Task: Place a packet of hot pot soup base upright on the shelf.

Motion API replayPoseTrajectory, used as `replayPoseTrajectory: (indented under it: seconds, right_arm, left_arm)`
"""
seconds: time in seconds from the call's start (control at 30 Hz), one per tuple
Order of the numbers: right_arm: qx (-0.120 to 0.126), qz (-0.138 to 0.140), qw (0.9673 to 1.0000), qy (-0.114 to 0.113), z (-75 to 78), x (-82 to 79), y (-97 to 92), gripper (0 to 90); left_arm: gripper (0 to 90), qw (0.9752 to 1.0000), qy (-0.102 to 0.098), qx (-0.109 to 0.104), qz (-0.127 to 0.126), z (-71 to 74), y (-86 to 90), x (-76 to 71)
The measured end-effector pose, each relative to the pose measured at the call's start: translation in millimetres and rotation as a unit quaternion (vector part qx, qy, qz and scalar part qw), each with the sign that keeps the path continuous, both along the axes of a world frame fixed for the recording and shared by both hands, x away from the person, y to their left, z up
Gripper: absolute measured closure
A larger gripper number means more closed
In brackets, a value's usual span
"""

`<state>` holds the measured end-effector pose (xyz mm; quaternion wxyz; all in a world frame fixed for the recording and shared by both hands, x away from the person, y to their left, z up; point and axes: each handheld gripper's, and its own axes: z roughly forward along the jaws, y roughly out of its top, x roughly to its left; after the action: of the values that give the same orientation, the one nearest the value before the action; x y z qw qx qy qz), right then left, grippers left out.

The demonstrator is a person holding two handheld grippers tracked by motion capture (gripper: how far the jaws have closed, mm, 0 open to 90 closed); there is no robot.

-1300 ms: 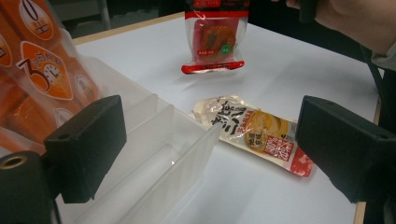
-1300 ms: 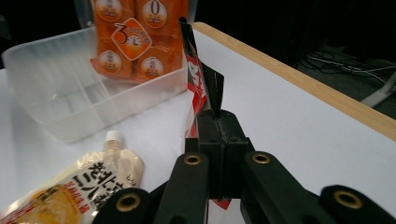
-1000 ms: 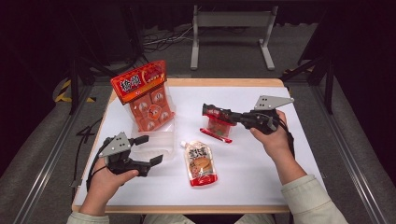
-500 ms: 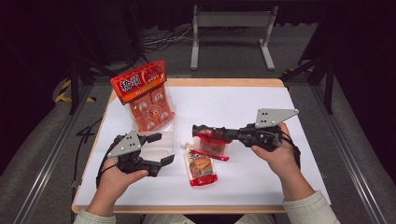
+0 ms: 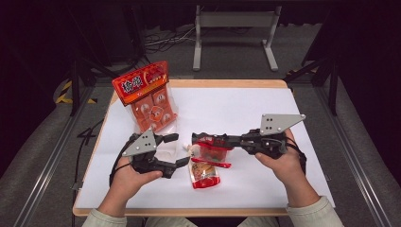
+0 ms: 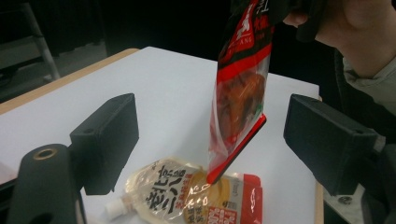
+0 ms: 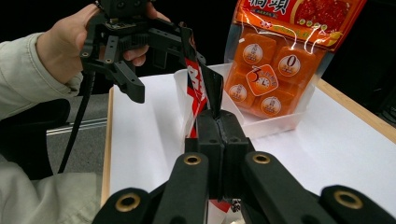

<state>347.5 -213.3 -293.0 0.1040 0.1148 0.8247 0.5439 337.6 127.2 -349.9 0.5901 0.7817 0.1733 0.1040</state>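
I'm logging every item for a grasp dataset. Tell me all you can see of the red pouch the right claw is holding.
The red pouch is a glossy plastic packet: red printed top with white characters, a clear window showing reddish-brown food, and a red bottom edge. It hangs tilted, pinched at its top by the shut right claw. Its bottom corner meets the spouted sauce pouch lying flat on the table, between the left claw's open jaws.

A white table (image 5: 236, 109) with a wooden edge stands on grey floor (image 5: 359, 118). Beyond it stands a grey metal frame (image 5: 234, 33). Black cables (image 5: 161, 40) lie nearby.
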Motion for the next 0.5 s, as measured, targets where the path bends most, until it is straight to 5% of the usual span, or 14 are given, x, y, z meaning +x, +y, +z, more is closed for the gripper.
replayPoseTrajectory:
  seconds: [0.5]
  right_arm:
    - [-0.001,0.024,0.9997,0.009,-2.7,-2.6,6.6,89.9]
  left_arm:
    - [24.2,0.9979,-0.006,-0.02,-0.061,7.4,-20.2,11.8]
